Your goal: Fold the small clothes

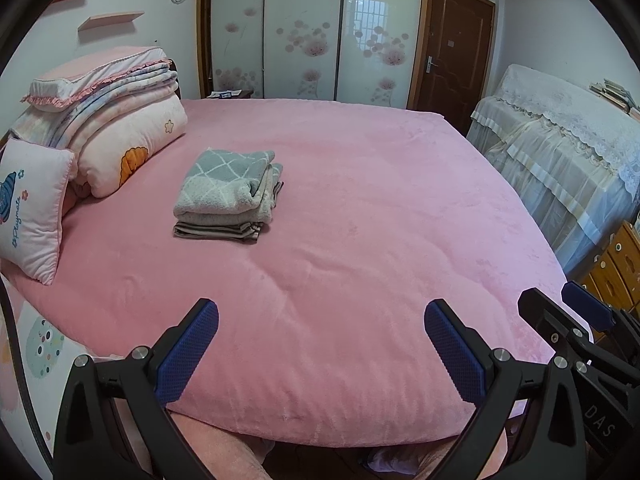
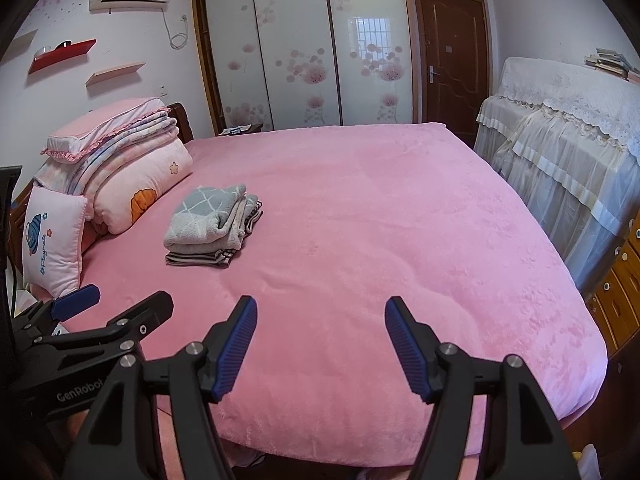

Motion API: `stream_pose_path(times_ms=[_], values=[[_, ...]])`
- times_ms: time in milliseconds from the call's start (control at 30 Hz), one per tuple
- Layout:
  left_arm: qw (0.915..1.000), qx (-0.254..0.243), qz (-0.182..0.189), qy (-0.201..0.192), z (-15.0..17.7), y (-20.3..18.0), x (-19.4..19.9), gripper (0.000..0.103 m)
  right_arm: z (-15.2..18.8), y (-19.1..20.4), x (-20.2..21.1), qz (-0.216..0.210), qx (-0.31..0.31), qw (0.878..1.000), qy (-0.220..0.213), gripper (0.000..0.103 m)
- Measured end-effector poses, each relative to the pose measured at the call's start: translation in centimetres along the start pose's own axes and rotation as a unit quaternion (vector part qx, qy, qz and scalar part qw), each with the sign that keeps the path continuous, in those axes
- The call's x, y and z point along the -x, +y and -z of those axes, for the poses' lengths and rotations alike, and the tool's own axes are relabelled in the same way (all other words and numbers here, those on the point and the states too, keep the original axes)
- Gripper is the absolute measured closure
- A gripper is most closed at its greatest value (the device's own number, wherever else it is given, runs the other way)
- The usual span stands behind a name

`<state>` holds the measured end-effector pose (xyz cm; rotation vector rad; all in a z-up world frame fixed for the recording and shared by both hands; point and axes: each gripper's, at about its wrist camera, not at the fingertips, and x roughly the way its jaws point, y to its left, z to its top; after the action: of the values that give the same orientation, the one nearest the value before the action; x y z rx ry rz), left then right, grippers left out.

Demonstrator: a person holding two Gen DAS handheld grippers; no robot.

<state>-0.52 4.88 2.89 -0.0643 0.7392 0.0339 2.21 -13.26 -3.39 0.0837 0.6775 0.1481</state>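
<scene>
Both tongs empty, jaws apart, held side by side over the near edge of the bed [image 1: 360, 240]. Left tongs [image 1: 321, 320] gape wide; right tongs [image 2: 321, 316] stand about two-thirds open. Folded stack [image 1: 230, 196] lies on the bed, well ahead and to the left of both, near the pillows [image 1: 36, 204]. Long axis runs roughly away from the tongs. Left tongs are nearer; no loose garment in view.

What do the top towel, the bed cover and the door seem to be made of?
Top towel: likely terry cotton, looped nap, grey with white lattice.
Bed cover: probably plush fleece, matte, brushed marks.
Door: wood or veneer, brown, semi-gloss panels.
</scene>
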Motion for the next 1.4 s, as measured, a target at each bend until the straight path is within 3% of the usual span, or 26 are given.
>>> stream_pose_path(times_ms=[1400], values=[[0.9998, -0.009, 0.008, 0.015, -0.09, 0.0, -0.62, 0.001, -0.03, -0.47, 0.45, 0.003, -0.006, 1.0, -0.002, 0.036]])
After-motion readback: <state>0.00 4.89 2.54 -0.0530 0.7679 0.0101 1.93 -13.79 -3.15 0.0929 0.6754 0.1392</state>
